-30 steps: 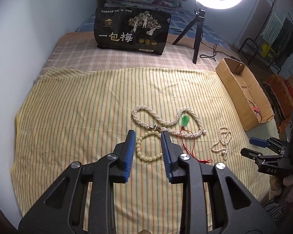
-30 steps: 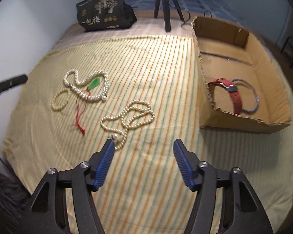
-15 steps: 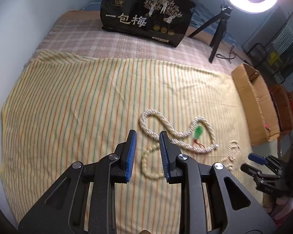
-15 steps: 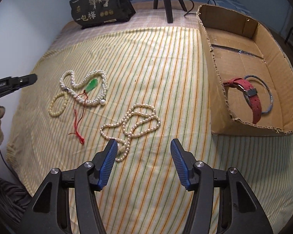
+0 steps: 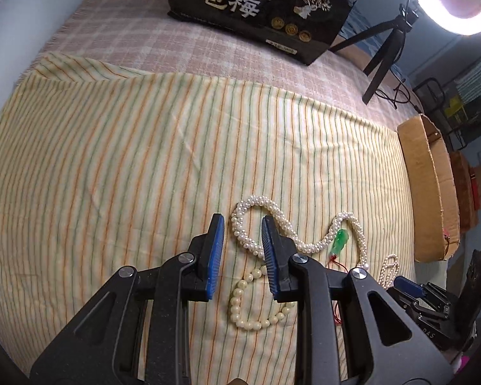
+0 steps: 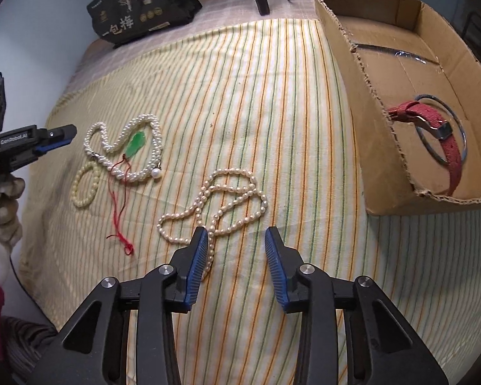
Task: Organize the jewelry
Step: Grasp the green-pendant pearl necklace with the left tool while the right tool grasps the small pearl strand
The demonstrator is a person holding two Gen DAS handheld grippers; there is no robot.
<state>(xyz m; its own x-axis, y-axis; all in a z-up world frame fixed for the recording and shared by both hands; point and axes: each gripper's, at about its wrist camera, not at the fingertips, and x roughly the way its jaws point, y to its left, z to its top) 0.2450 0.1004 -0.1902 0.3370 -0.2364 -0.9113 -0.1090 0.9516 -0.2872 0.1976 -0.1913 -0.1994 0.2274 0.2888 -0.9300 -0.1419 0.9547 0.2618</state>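
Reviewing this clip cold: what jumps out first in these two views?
The green pendant on its red cord, lying across a twisted pearl necklace on the striped cloth, with the open left gripper poised over that cluster. To the right, a cardboard box already holds a red watch strap, while the open right gripper hovers by a looser pearl strand.

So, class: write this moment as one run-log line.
left gripper: open, over bead bracelet | right gripper: open, at pearl necklace | box: holds red watch | cloth: four pieces left
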